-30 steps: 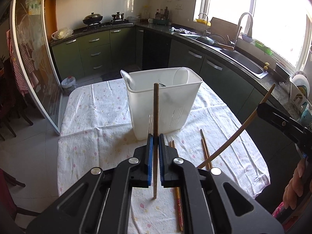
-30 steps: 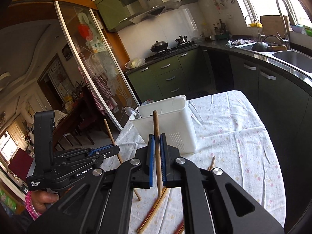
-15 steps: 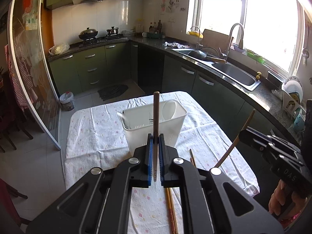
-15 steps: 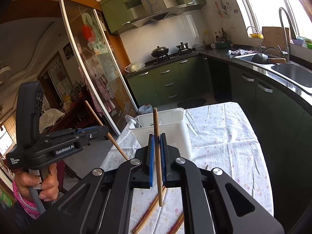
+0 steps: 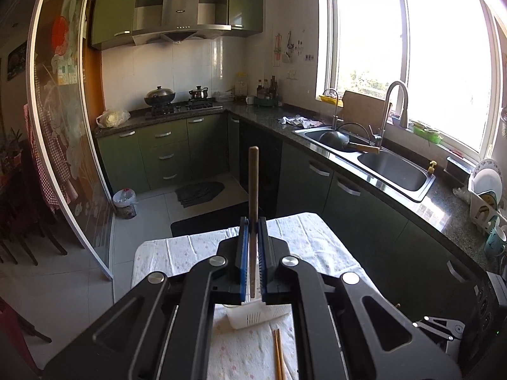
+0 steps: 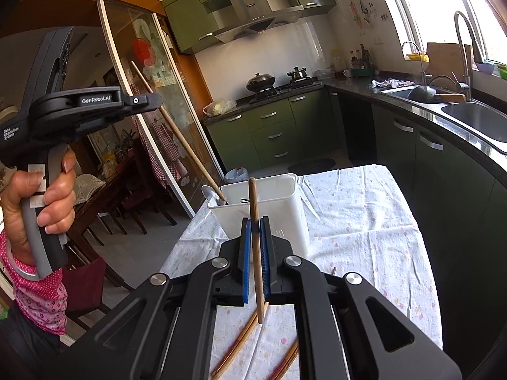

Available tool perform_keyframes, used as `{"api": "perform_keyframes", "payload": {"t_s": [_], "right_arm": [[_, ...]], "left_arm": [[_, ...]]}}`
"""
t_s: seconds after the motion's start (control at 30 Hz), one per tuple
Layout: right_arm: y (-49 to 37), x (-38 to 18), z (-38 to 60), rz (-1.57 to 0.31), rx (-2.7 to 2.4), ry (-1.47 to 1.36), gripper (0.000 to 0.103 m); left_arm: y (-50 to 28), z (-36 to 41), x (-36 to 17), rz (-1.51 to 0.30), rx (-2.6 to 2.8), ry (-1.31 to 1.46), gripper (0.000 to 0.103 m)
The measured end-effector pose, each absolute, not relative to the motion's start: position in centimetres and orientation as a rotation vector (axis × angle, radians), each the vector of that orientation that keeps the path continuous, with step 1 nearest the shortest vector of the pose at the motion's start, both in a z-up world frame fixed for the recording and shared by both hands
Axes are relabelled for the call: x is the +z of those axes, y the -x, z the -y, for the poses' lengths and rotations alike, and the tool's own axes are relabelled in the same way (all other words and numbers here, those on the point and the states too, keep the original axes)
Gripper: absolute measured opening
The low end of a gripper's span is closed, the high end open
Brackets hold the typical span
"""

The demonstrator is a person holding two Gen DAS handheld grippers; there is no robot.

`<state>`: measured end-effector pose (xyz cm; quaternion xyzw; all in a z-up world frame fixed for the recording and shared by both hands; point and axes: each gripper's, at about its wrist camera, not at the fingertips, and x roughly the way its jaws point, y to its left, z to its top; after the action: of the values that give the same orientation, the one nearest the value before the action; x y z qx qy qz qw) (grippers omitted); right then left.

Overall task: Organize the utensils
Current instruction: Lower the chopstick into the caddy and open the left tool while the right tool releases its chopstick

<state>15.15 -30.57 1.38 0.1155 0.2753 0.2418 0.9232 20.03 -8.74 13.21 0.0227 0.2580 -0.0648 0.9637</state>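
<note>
My left gripper (image 5: pixel 252 224) is shut on a brown chopstick (image 5: pixel 253 190) that stands upright between its blue pads. In the right wrist view the left gripper (image 6: pixel 155 99) is high at the left, and its chopstick (image 6: pixel 180 141) slants down with its tip at the rim of the white plastic utensil bin (image 6: pixel 279 209). My right gripper (image 6: pixel 254 226) is shut on a second chopstick (image 6: pixel 255 237), upright, just in front of the bin. In the left wrist view only the bin's lower part (image 5: pixel 256 315) shows under the jaws. A spoon (image 6: pixel 210 194) leans in the bin.
Loose chopsticks (image 6: pixel 240 345) lie on the flowered tablecloth (image 6: pixel 364 221) near the front; a pair (image 5: pixel 278 351) also shows in the left wrist view. A hand (image 6: pixel 41 196) in a pink sleeve holds the left gripper. Green cabinets, a sink (image 5: pixel 393 171) and a glass sliding door surround the table.
My left gripper has risen with its chopstick; the bin has dropped below the jaws in its view, and the chopstick tip now reaches the bin's rim. The right gripper has stayed put.
</note>
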Motion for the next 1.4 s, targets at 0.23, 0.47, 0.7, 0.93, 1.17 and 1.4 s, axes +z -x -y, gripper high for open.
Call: {"api": "perform_keyframes", "payload": {"t_s": [0.23, 0.47, 0.7, 0.93, 1.17, 1.4], "right_arm": [[-15.5, 1.9, 30.5, -0.569, 0.503, -0.237, 0.007], [-15.9, 5.2, 30.1, -0.520, 0.509, -0.205, 0.007], [-18.5, 11.7, 29.2, -0.405, 0.474, -0.188, 0.007], [-23.8, 16.9, 27.2, -0.317, 0.402, -0.188, 0.007], [-30.7, 14.7, 24.2, -0.392, 0.357, -0.159, 0.007], [-33.1, 5.8, 22.0, -0.552, 0.358, -0.116, 0.007]], "left_arm": [[-23.0, 9.0, 10.6, -0.594, -0.121, -0.045, 0.006], [-25.4, 8.4, 4.8, -0.727, -0.107, -0.070, 0.006], [-25.0, 6.8, 2.7, -0.759, -0.114, -0.043, 0.020], [-22.3, 6.3, 3.4, -0.718, -0.130, -0.064, 0.030], [-20.8, 6.2, 1.9, -0.759, -0.171, -0.077, 0.030], [-20.7, 5.8, -1.3, -0.849, -0.190, -0.067, 0.031]]}}
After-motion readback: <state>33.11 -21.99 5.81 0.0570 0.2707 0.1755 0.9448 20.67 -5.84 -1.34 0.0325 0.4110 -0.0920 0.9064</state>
